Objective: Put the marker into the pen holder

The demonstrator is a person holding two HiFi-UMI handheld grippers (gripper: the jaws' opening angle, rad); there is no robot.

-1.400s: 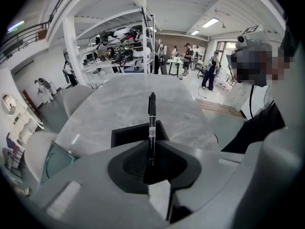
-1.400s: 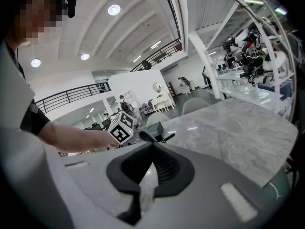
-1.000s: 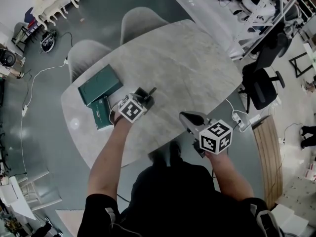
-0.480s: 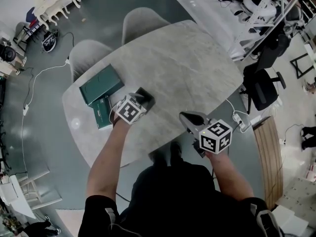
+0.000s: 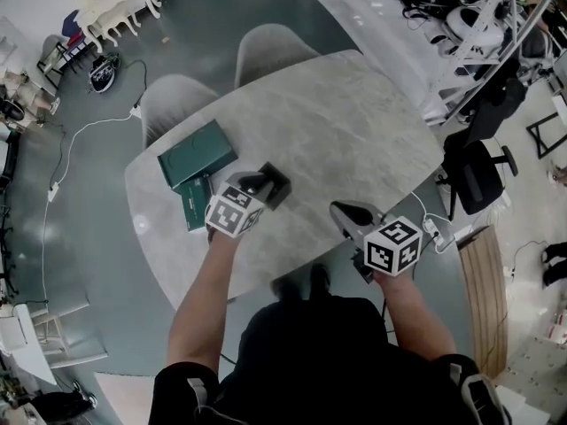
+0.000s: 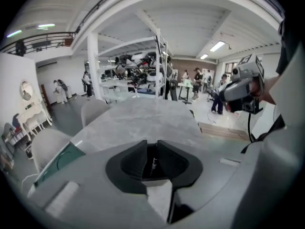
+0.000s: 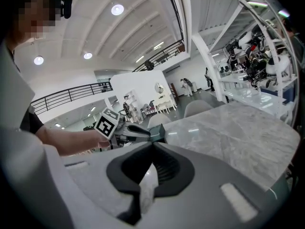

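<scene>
A black square pen holder (image 5: 279, 187) stands on the grey marble table (image 5: 354, 122) near its front left. My left gripper (image 5: 262, 182) is right over its near side. In the left gripper view the jaws (image 6: 155, 144) are shut on a thin dark marker (image 6: 153, 162) with a small glint; the rest of the marker and the holder are hidden below. The right gripper view shows the left gripper (image 7: 143, 131) against a dark box shape (image 7: 158, 130). My right gripper (image 5: 341, 209) hangs shut and empty at the table's front edge (image 7: 153, 144).
Two dark green boxes (image 5: 197, 153) (image 5: 191, 204) lie left of the holder. Two grey chairs (image 5: 270, 42) (image 5: 173, 104) stand at the far side. A black office chair (image 5: 478, 171) and a cable with a plug strip (image 5: 430, 218) are to the right.
The dark marker end that stuck out past the left gripper a second ago no longer shows; the left gripper sits lower over the holder. The right gripper has hardly moved.
</scene>
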